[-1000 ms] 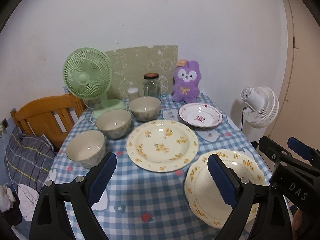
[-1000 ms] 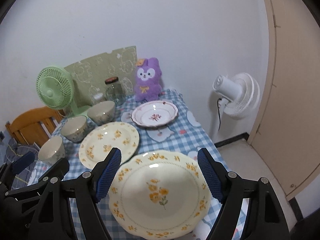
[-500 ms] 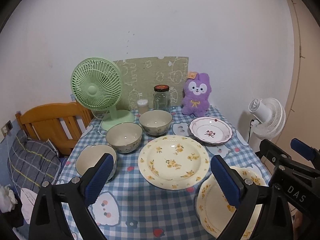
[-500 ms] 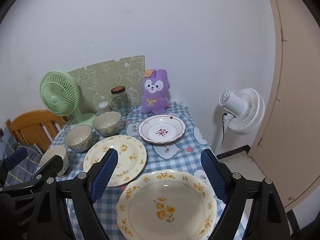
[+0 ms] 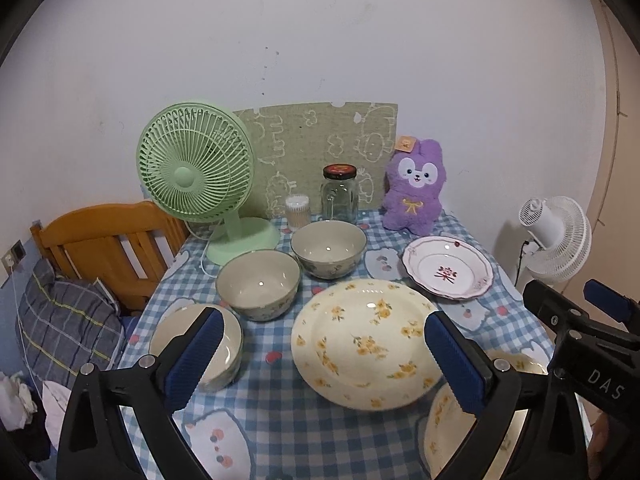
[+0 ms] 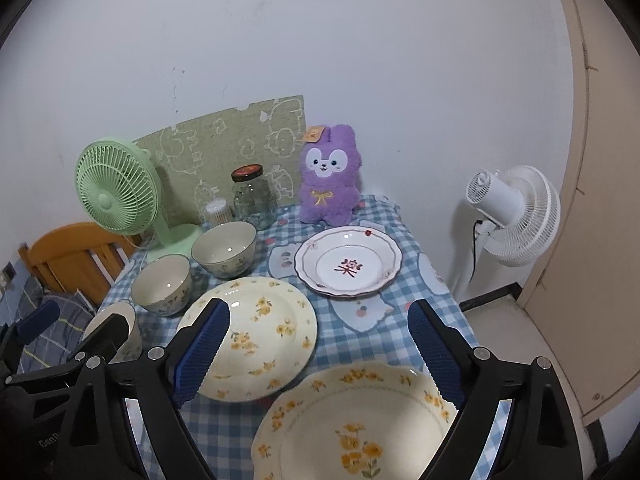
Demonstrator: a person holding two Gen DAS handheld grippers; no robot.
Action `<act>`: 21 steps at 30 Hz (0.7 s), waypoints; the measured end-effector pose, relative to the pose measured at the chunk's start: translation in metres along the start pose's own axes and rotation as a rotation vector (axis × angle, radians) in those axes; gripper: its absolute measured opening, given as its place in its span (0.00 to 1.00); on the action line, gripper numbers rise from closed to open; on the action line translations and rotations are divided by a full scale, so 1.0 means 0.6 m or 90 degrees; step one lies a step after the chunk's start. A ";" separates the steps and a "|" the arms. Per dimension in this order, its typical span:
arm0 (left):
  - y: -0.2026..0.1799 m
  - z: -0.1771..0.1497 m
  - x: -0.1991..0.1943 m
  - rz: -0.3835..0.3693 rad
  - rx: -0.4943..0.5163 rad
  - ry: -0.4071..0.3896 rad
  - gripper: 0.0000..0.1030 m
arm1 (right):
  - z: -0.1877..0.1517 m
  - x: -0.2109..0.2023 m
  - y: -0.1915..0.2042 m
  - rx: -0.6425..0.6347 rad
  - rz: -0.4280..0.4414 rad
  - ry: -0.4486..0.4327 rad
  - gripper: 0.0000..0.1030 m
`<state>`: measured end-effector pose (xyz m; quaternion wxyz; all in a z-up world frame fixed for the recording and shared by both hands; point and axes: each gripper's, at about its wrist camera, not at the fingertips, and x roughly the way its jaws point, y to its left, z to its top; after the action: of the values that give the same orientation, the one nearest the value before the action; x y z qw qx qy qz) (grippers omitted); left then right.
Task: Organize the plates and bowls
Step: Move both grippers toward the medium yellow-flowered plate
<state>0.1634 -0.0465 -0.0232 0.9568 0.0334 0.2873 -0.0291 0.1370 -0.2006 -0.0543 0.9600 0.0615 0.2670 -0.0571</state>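
Hovering released and empty, the right gripper (image 6: 320, 348) sits just above the near plate (image 6: 356, 424); the left gripper (image 5: 320, 356), likewise released, hangs farther left.

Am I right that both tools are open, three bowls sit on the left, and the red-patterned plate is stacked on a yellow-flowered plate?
Not quite. The red-patterned plate lies alone on the tablecloth, apart from both yellow-flowered plates, as the right wrist view shows. The rest holds: left tool and right tool are open, and three bowls sit on the left.
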 end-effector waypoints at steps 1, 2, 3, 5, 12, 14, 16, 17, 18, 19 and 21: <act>0.001 0.003 0.006 0.003 0.002 0.001 0.99 | 0.003 0.008 0.001 -0.001 0.002 0.003 0.90; 0.002 0.007 0.014 0.006 0.003 0.001 0.99 | 0.006 0.016 0.003 -0.001 0.003 0.005 0.90; 0.003 0.010 0.021 0.009 0.004 0.002 0.99 | 0.009 0.024 0.005 -0.002 0.003 0.007 0.90; 0.007 0.015 0.038 0.016 0.003 0.007 0.99 | 0.015 0.042 0.011 -0.007 0.004 0.009 0.90; 0.017 0.016 0.106 0.005 -0.010 0.056 0.99 | 0.029 0.107 0.021 -0.019 0.000 0.040 0.90; 0.019 0.013 0.127 -0.004 -0.013 0.072 0.99 | 0.029 0.126 0.022 -0.019 -0.006 0.055 0.90; 0.021 0.011 0.146 -0.008 -0.017 0.089 0.98 | 0.029 0.141 0.021 -0.017 -0.007 0.066 0.90; 0.022 0.009 0.157 -0.013 -0.021 0.099 0.98 | 0.029 0.151 0.020 -0.014 -0.005 0.073 0.90; 0.023 0.008 0.166 -0.016 -0.026 0.110 0.98 | 0.028 0.159 0.019 -0.012 -0.003 0.080 0.90; 0.024 0.007 0.175 -0.020 -0.033 0.119 0.98 | 0.028 0.168 0.018 -0.010 0.000 0.086 0.90; 0.026 0.004 0.194 -0.028 -0.046 0.138 0.98 | 0.024 0.185 0.018 -0.014 -0.002 0.097 0.90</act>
<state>0.2629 -0.0356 -0.0846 0.9199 -0.0043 0.3905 -0.0360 0.2404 -0.2007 -0.0988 0.9375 0.0547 0.3400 -0.0504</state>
